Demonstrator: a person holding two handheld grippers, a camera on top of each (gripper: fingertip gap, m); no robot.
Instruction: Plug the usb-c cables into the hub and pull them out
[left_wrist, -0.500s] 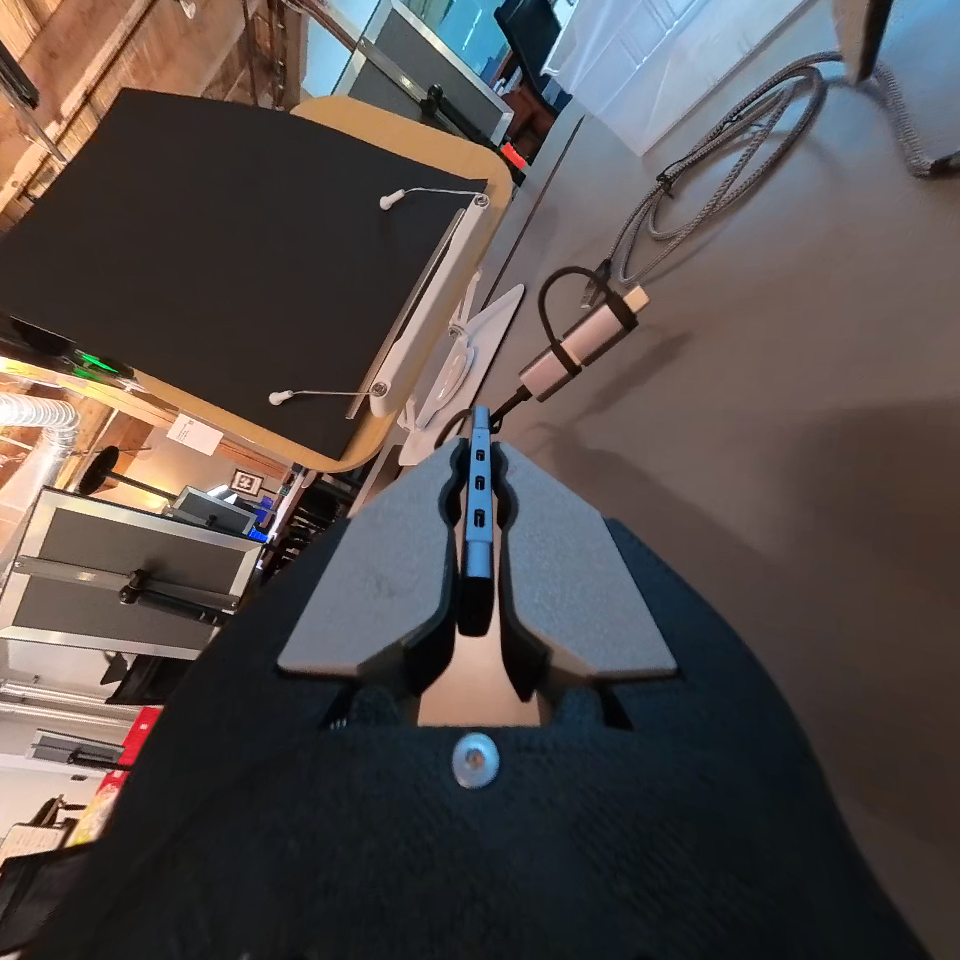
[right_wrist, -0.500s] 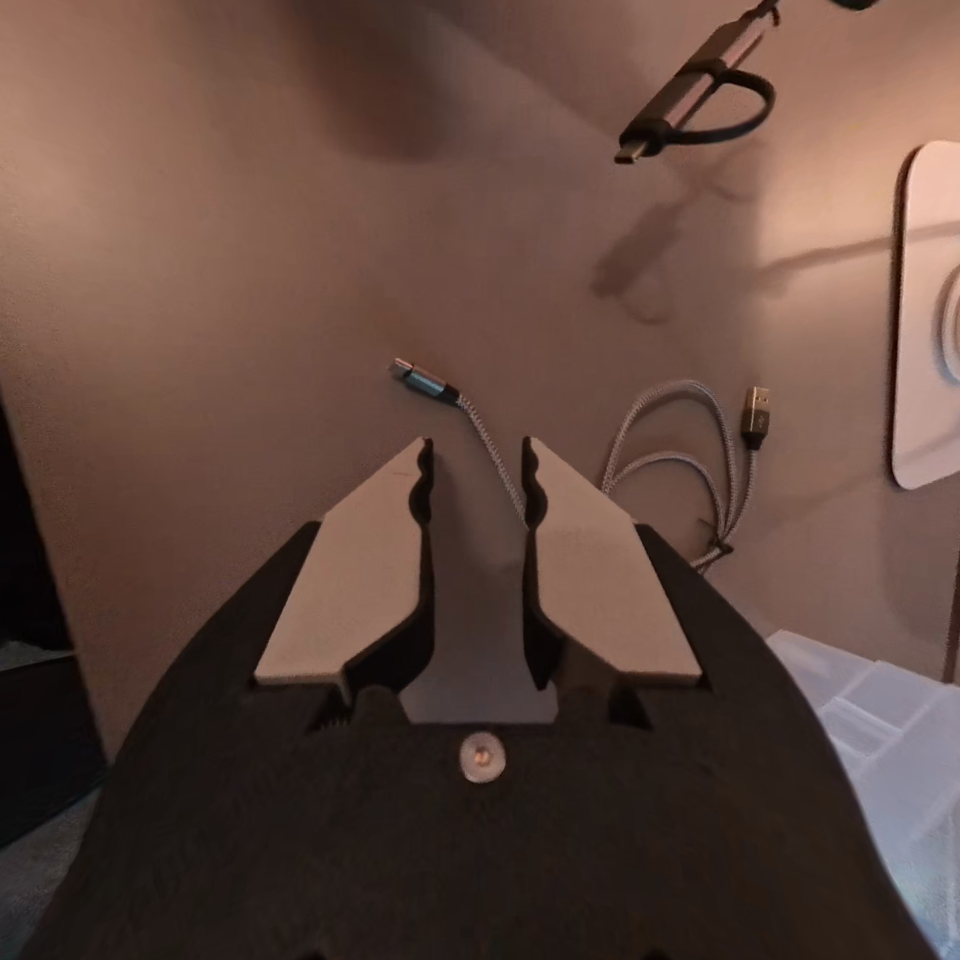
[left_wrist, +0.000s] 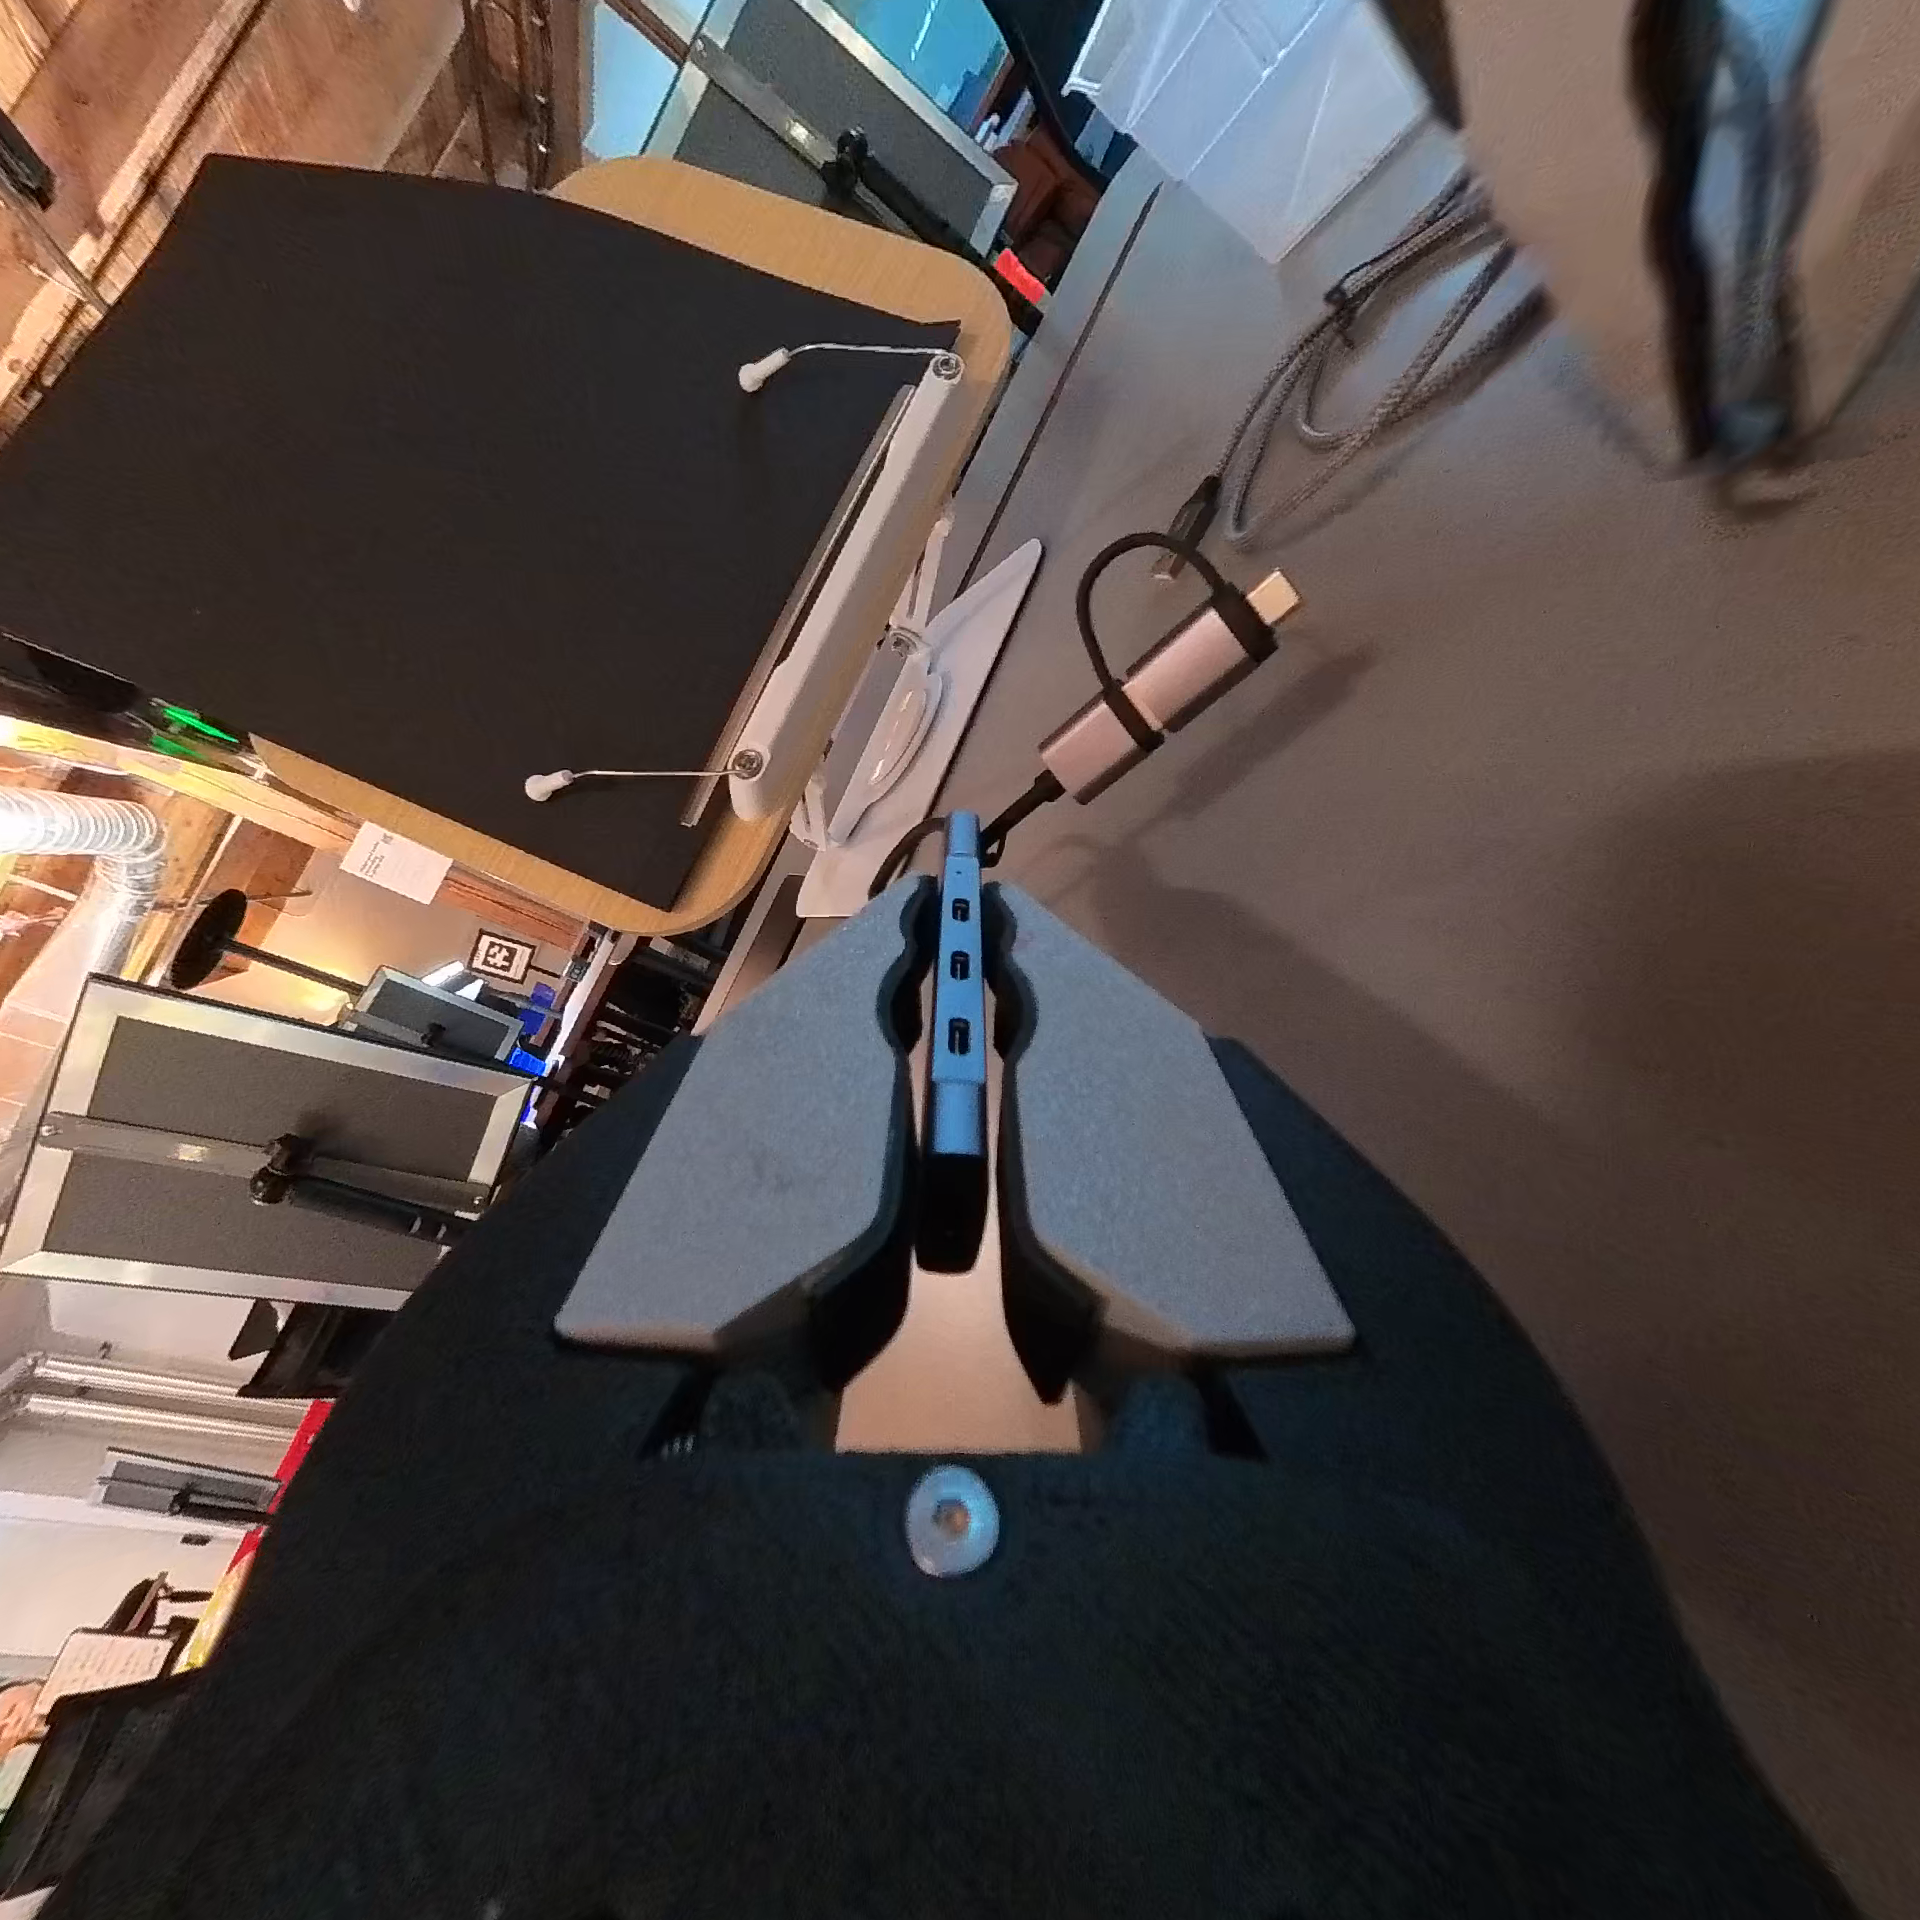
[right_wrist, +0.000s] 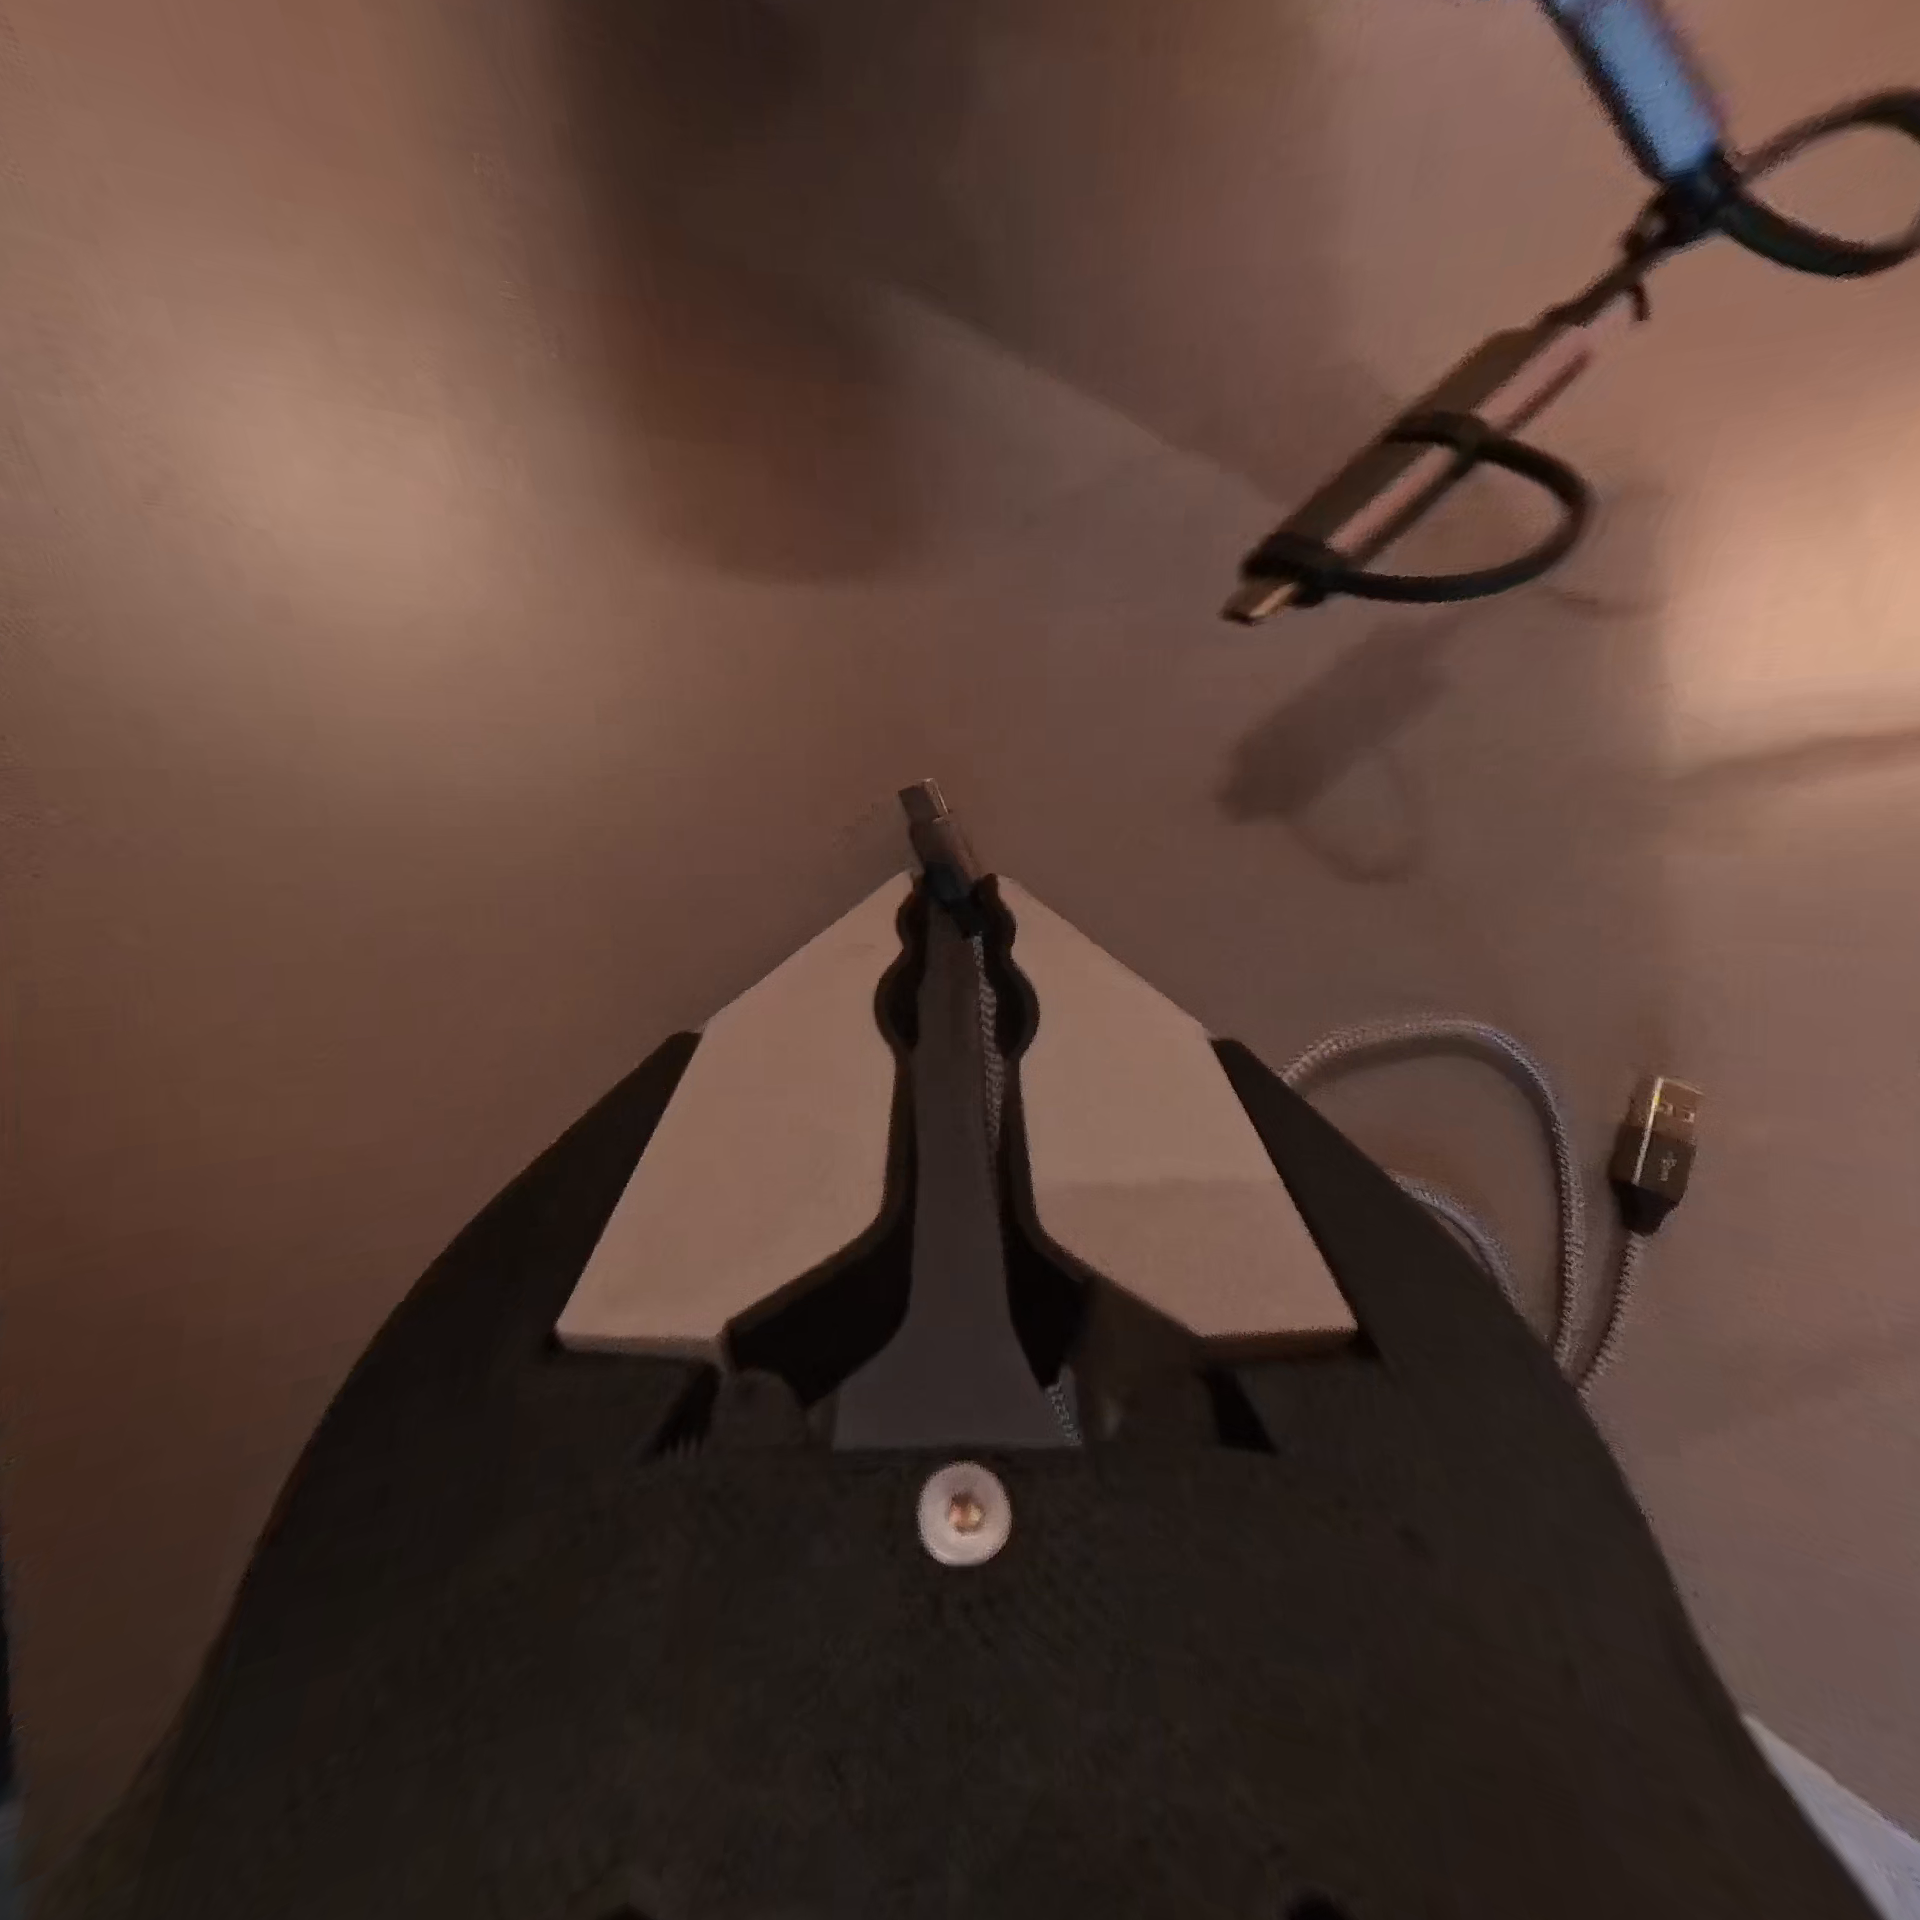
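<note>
Left gripper (left_wrist: 958, 902) is clamping the hub (left_wrist: 960, 997) edge-up at frame centre, fingers narrow, port row facing the camera. Hub's adapter plug (left_wrist: 1164, 691) is dangling upper right above the table (left_wrist: 1558, 1039). Right gripper (right_wrist: 948, 883) is pinching the usb-c cable (right_wrist: 987, 1039) just behind its plug (right_wrist: 940, 836), tip poking past the fingertips, centre frame. Cable's other connector (right_wrist: 1654, 1148) is lying lower right.
</note>
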